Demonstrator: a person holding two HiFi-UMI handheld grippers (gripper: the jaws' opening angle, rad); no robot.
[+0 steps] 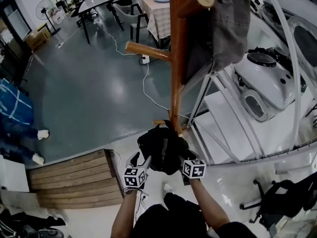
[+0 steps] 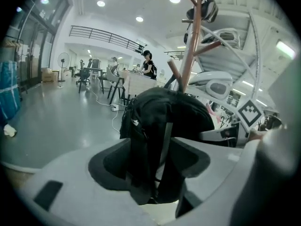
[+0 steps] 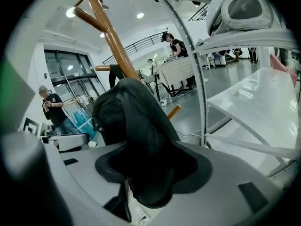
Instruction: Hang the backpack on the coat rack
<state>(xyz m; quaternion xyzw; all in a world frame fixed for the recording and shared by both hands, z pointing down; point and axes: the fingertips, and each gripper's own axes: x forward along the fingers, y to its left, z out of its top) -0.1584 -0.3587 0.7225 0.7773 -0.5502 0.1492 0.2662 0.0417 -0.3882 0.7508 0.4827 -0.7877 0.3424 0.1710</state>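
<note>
The black backpack [image 1: 161,145] hangs low against the wooden coat rack [image 1: 177,58], at a short peg near the pole's foot; the exact contact with the peg is hidden. My left gripper [image 1: 142,161] is at the bag's left side and my right gripper [image 1: 181,158] at its right. In the left gripper view the backpack [image 2: 164,121] and a grey strap dangle in the wide gap of the left gripper [image 2: 150,175], the pads apart from it. In the right gripper view the backpack [image 3: 136,126] sags between the spread jaws of the right gripper [image 3: 150,173], with the rack's pole [image 3: 115,46] behind.
A grey jacket [image 1: 228,24] hangs on an upper peg. White tube frames and a white machine [image 1: 267,83] stand close on the right. Wooden steps [image 1: 74,180] lie at the lower left. A person in blue [image 1: 15,118] stands at the left edge, and a white cable [image 1: 146,90] crosses the floor.
</note>
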